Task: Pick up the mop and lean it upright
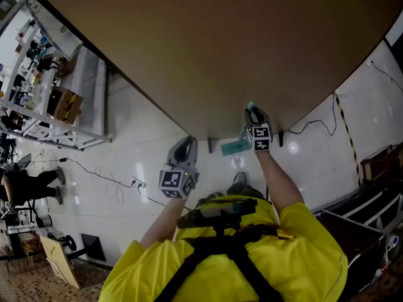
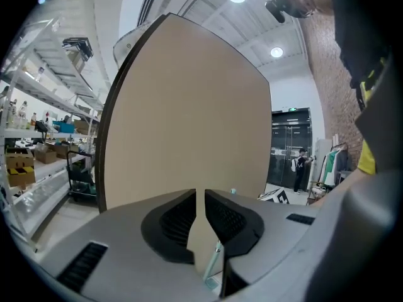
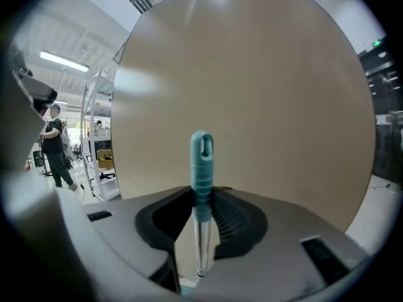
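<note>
The mop's teal handle end (image 3: 201, 162) stands upright between the pads of my right gripper (image 3: 203, 212), which is shut on it, and its silver pole (image 3: 201, 247) runs down below the jaws. In the head view my right gripper (image 1: 255, 115) holds the handle top close against a big brown panel (image 1: 220, 43). The teal mop head (image 1: 236, 146) lies on the white floor at the panel's foot. My left gripper (image 1: 184, 146) hangs to the left of the mop, shut with nothing in it (image 2: 200, 216). The mop pole (image 2: 217, 263) shows beyond its jaws.
Metal shelving (image 1: 38, 74) with boxes stands at the far left, with black cables (image 1: 101, 175) trailing over the floor tiles. A person (image 1: 25, 184) sits at the left edge. A yellow-black tape stripe (image 1: 346, 131) and a dark platform (image 1: 365, 212) lie to the right.
</note>
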